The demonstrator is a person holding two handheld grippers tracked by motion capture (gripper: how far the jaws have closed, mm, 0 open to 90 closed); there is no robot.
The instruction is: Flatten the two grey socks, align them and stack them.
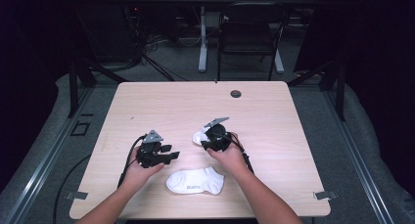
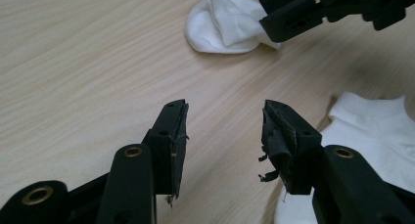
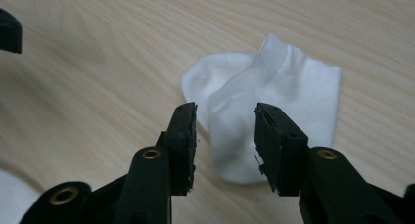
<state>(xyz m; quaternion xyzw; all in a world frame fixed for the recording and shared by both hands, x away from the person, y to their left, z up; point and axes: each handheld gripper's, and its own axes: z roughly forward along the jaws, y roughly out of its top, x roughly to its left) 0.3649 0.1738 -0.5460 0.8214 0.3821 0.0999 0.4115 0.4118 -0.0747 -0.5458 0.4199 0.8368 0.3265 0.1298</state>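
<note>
Nearest the person, a flat white ankle sock (image 1: 195, 181) lies on the light wooden table (image 1: 274, 111), toe toward the left. Just beyond its left end, the left gripper (image 1: 172, 153) hovers over bare wood, jaws spread wide and holding nothing. Farther back, beyond the flat sock's right end, the right gripper (image 3: 225, 131) stands with jaws partly open, straddling a crumpled white sock (image 3: 274, 97) without gripping it.

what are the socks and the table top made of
Folded sock: soft white knit, likely cotton blend; ribbed cuff and limp creases show. Flat sock: looks the same. Table top: pale wood-grain surface, matte and smooth, probably laminate rather than solid wood.
</note>
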